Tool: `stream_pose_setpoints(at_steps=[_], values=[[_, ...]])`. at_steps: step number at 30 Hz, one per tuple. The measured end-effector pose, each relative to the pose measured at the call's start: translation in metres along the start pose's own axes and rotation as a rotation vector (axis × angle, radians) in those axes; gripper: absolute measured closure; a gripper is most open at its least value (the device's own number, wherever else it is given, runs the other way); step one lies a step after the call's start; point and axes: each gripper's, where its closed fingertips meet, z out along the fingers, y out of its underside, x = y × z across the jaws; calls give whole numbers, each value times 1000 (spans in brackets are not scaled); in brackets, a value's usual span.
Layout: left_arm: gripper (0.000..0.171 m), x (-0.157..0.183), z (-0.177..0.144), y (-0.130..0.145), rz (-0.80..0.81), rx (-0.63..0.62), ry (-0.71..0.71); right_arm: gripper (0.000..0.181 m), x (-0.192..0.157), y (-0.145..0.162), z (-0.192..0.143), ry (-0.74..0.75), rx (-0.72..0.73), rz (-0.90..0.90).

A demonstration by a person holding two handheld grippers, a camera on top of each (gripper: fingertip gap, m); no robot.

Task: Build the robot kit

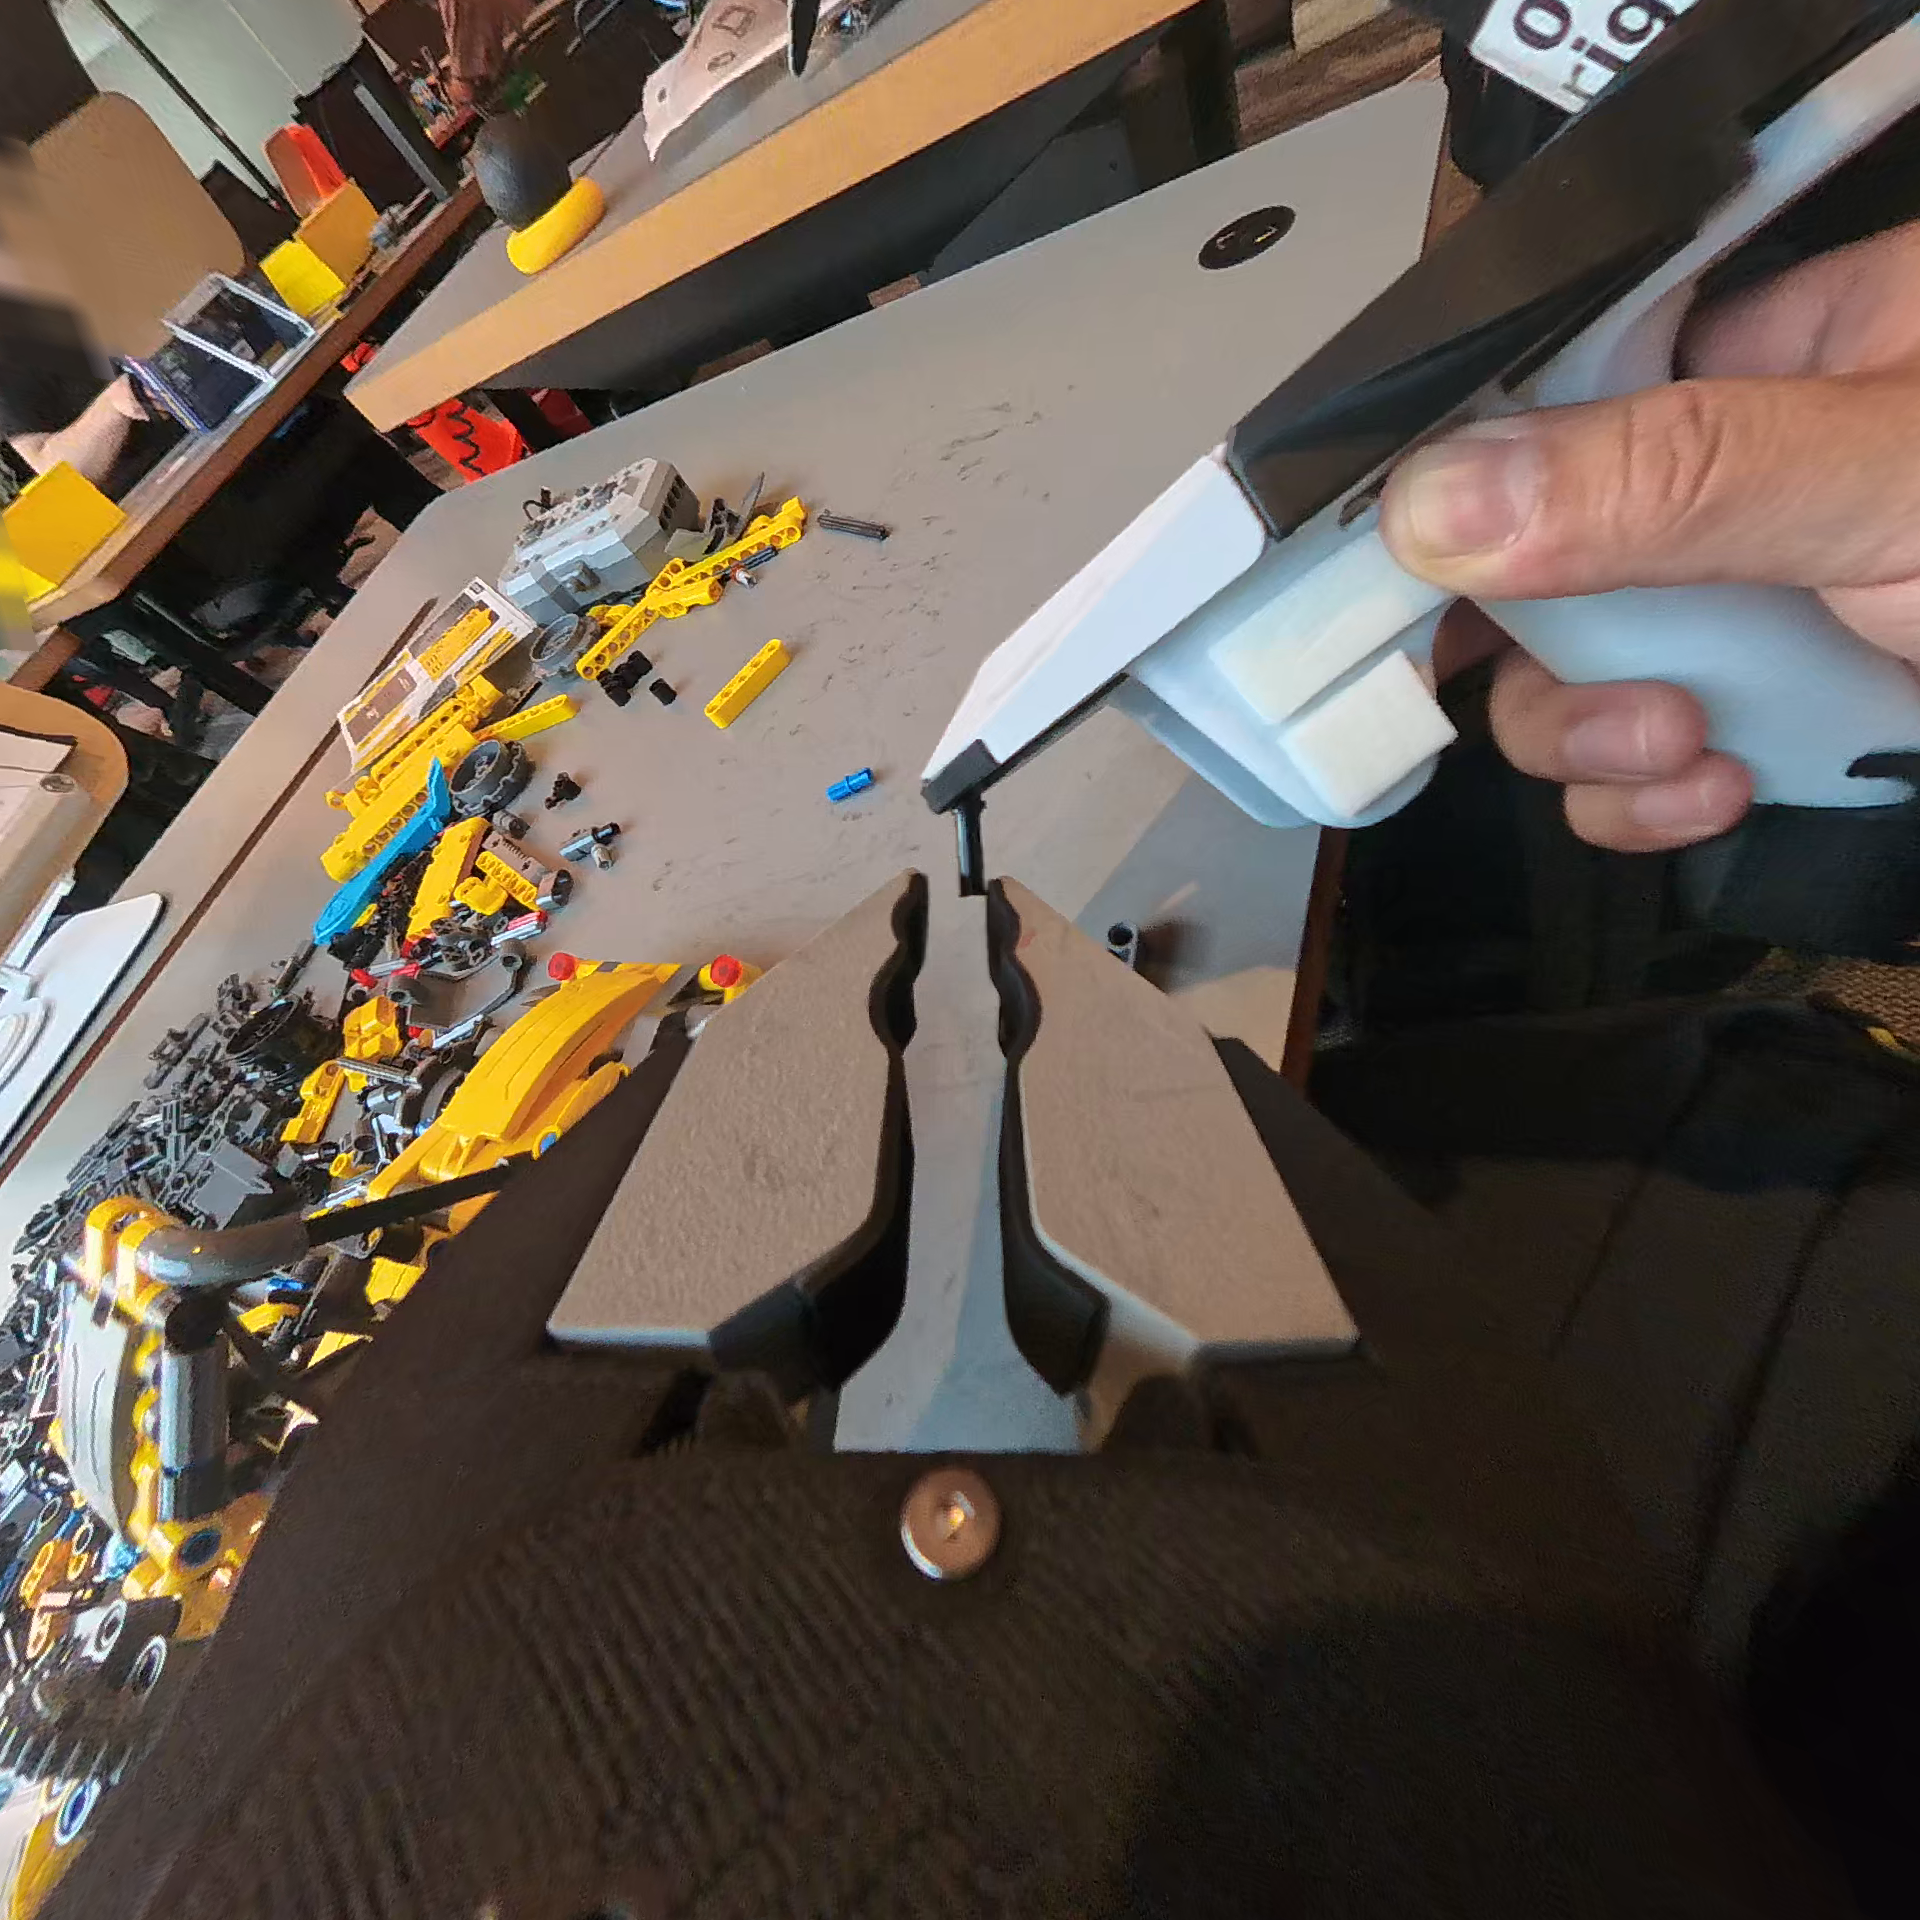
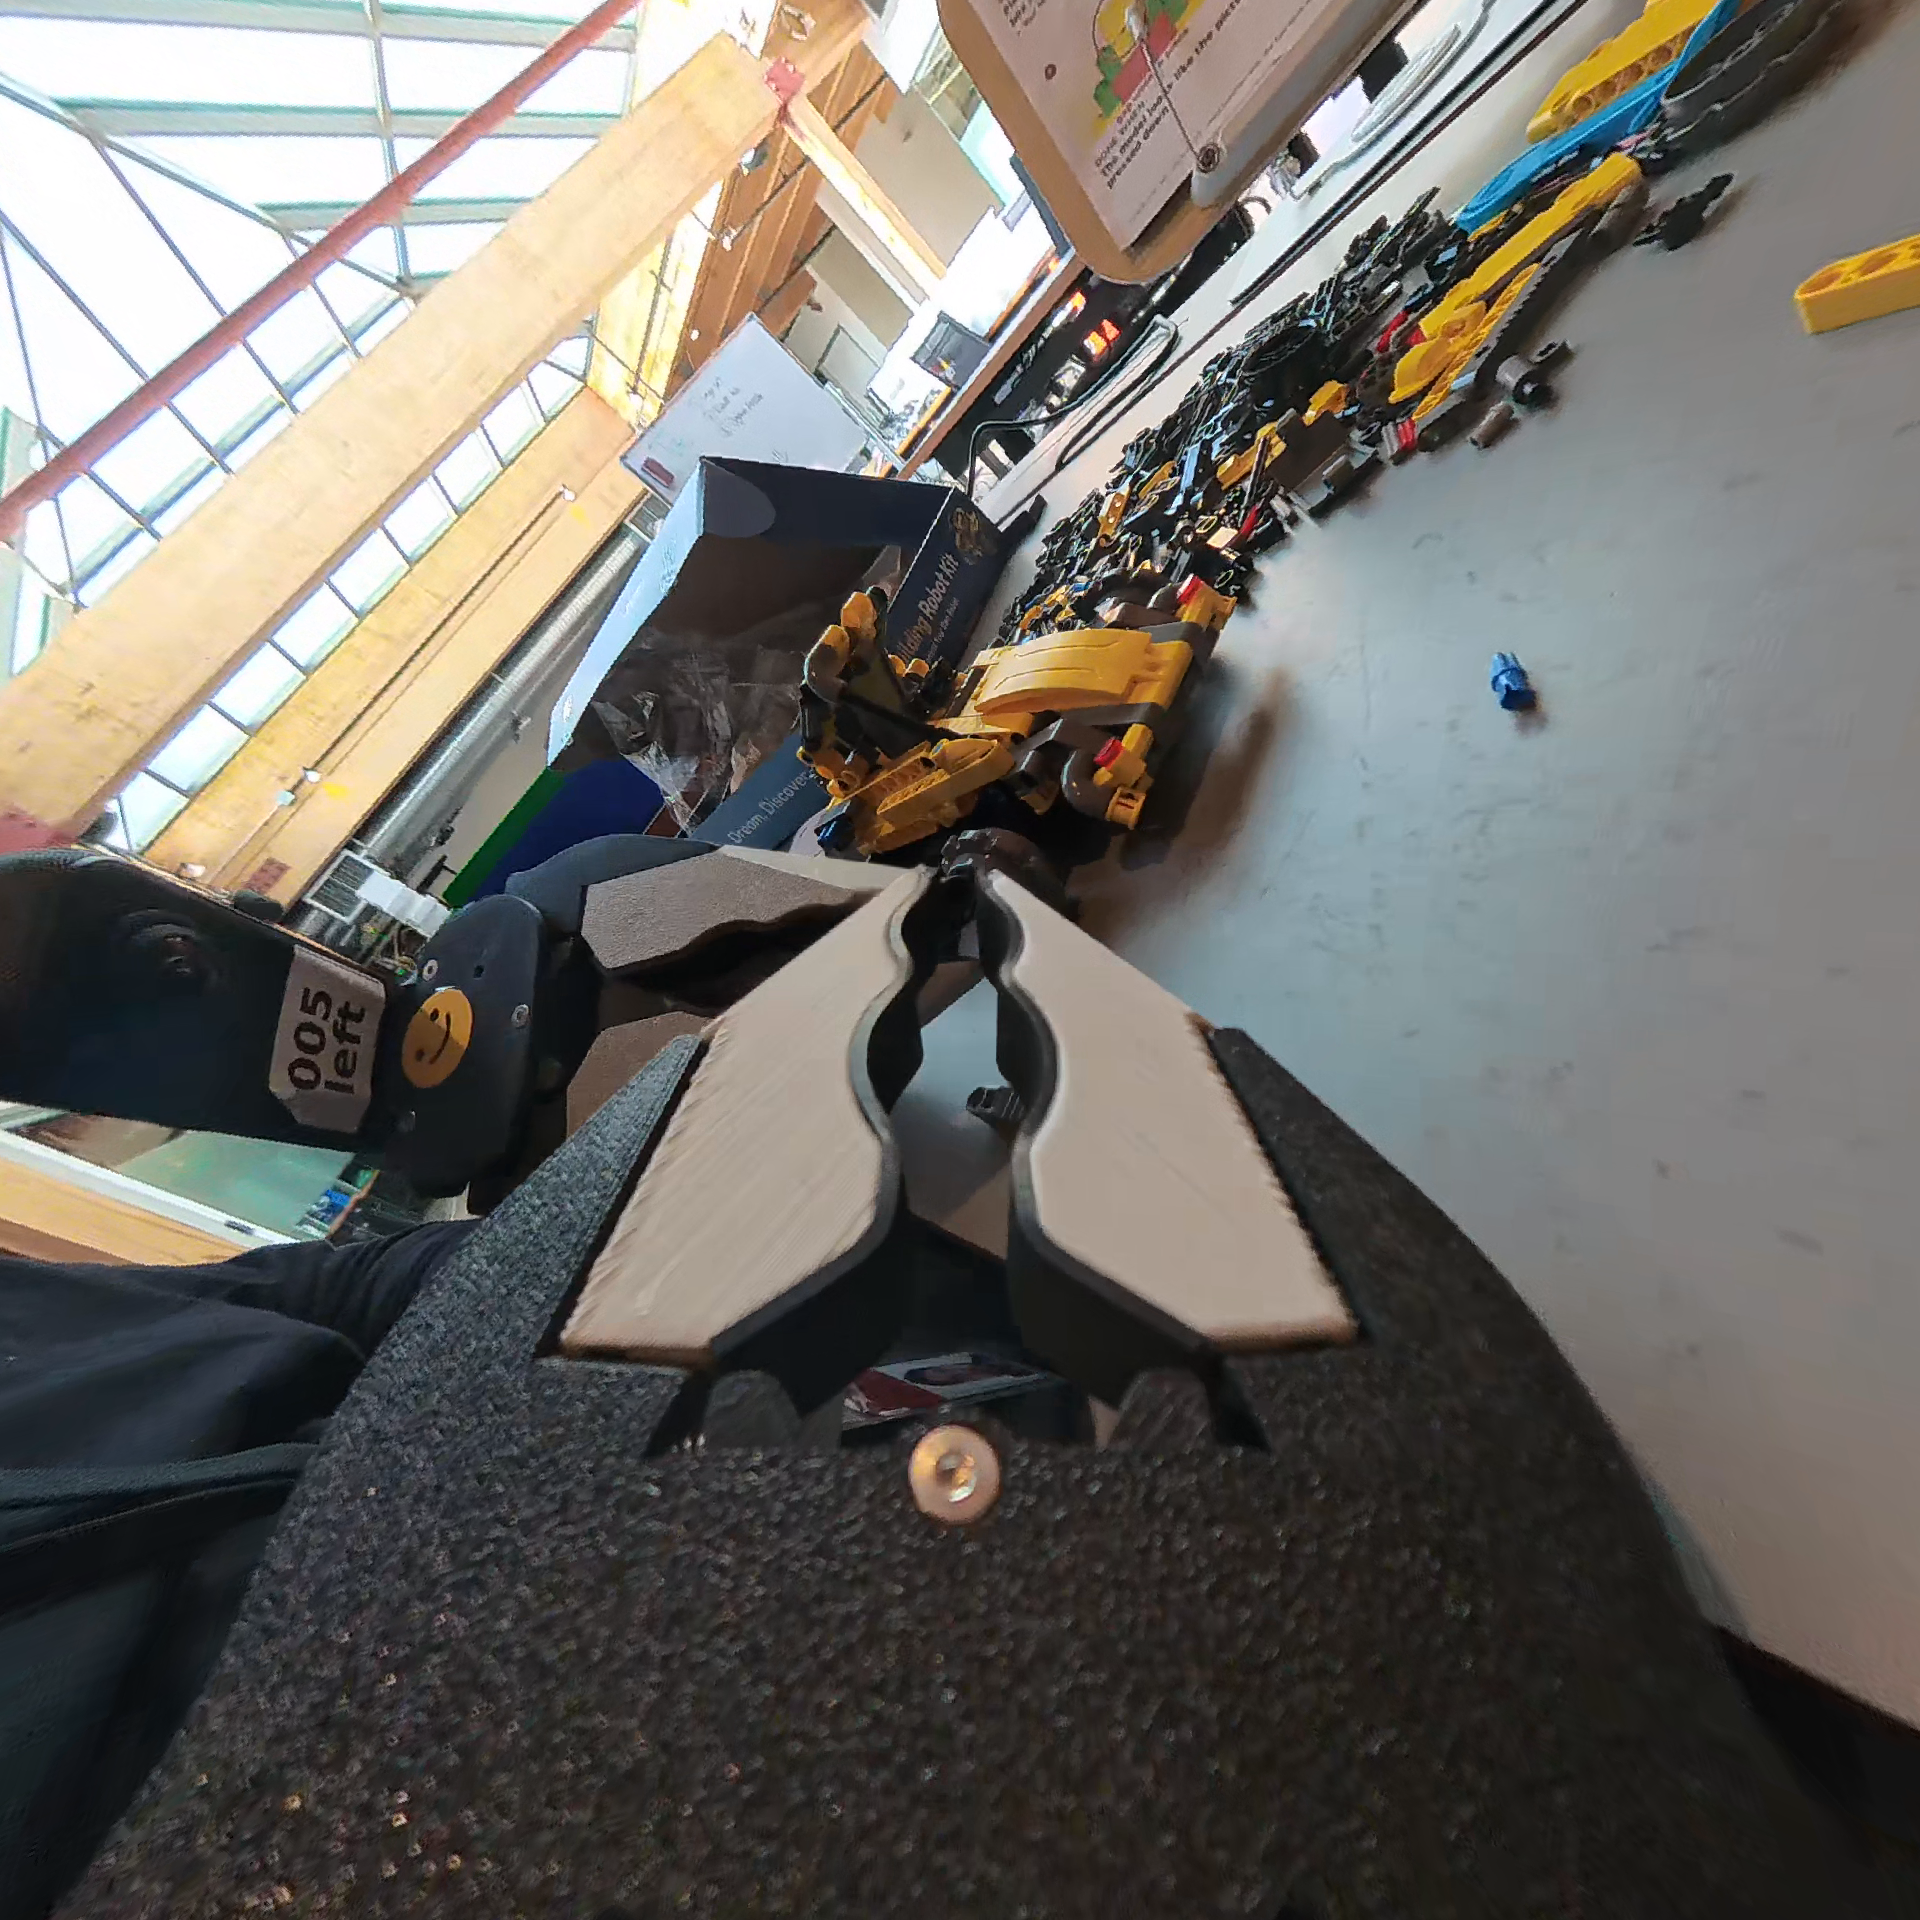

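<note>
My left gripper (image 1: pixel 956 896) hovers over the grey table (image 1: pixel 1039 468), jaws a narrow gap apart. A thin black pin (image 1: pixel 968 852) hangs from the tip of my right gripper (image 1: pixel 940 792), which a hand holds. The pin's lower end sits in the gap between the left fingertips, close to the right-hand one. In the right wrist view my right gripper (image 2: pixel 956 885) is shut on the small black piece (image 2: pixel 964 868). One of the left gripper's grey fingers (image 2: pixel 727 909) reaches in from the left to the same spot.
A blue pin (image 1: pixel 850 784) and a yellow beam (image 1: pixel 748 681) lie loose. A pile of yellow and black parts (image 1: pixel 416 935), a yellow model (image 1: pixel 540 1081) and a grey hub (image 1: pixel 603 530) fill the left. An open dark box (image 2: pixel 779 582) stands behind. The table's edge (image 1: pixel 1311 935) is close. Both grippers' tips are close together, under 4 cm apart. Both grippers' tips are roughly 20 cm from the yellow beam (image 1: pixel 748 681).
</note>
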Motion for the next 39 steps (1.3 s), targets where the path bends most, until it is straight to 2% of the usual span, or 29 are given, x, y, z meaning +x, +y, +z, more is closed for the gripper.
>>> stream_pose_setpoints(at_steps=[7, 21, 31, 36, 38, 39], values=[[169, 4, -1, -2, 5, 8, 16, 176, 0, 1, -1, 2, 10, 15], [169, 3, -1, 5, 41, -36, 1, 176, 1, 6, -1, 5, 9, 50], [170, 5, -2, 0, 12, 0, 23, 176, -3, 3, -4, 7, 31, 13], [169, 13, 0, -4, -113, 6, 147, 176, 0, 2, -8, 47, -36, -125], [155, 20, -1, -1, -168, -24, 235, 176, 5, 1, -11, 80, -73, -192], [154, 23, -2, 3, -173, -50, 264, 176, 4, 2, -12, 70, -103, -222]])
